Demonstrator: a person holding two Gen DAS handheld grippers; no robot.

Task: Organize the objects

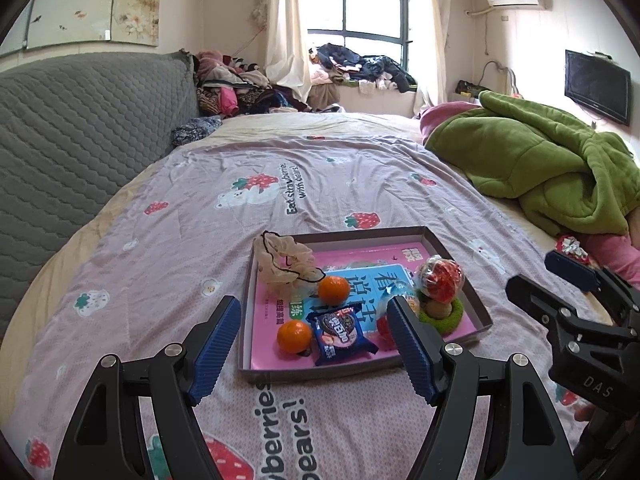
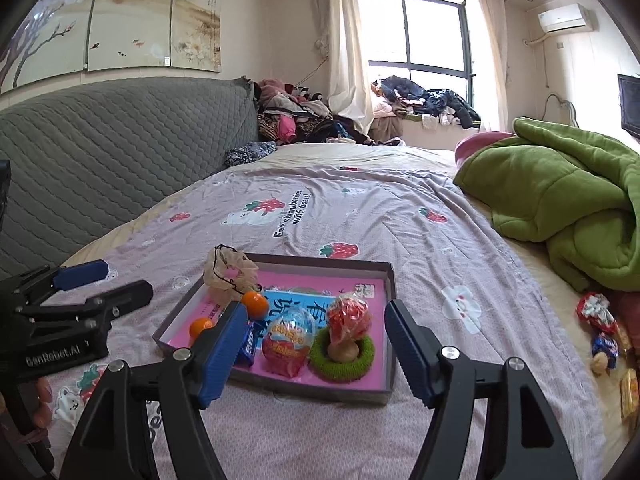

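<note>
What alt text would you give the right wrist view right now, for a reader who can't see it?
The right gripper hangs open and empty over a shallow box on a strawberry-print bedspread. The box holds two oranges, a scrunchie, a snack packet, a toy egg and a green ring. The left gripper shows at left.
</note>
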